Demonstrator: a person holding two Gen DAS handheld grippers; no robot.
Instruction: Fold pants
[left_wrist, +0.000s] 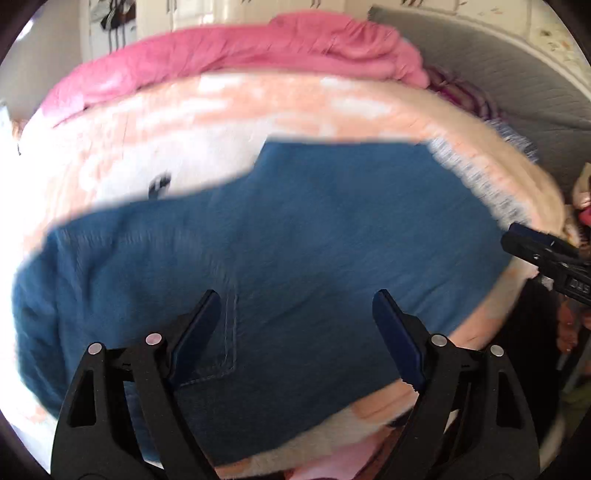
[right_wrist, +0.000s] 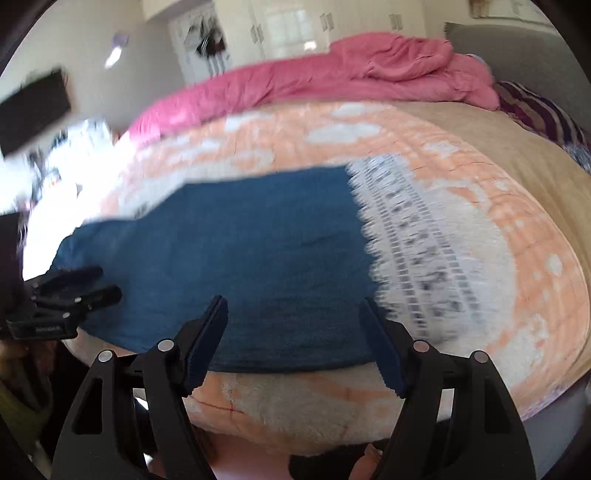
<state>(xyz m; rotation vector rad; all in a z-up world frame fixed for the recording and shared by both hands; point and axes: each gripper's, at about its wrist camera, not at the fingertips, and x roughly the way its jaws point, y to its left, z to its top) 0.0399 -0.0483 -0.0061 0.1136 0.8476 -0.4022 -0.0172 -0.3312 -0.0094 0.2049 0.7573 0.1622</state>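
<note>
The left claw (left_wrist: 295, 310) is seen spread wide above the blue denim pants (left_wrist: 295, 229), with nothing gripped between its pads. The right claw (right_wrist: 295, 317) is likewise held wide open and empty over the pants' near edge. The pants are laid flat on a peach-and-white blanket (right_wrist: 461, 177) covering the bed, with a pink blanket (right_wrist: 332, 77) bunched behind.

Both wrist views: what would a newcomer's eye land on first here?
The blue denim pants dominate, spread flat across a peach-and-white blanket on the bed. Behind them, a bright pink cover is bunched along the far edge. In the foreground of each view, the left gripper and right gripper hang over the pants' near edge, jaws open and empty.
</note>
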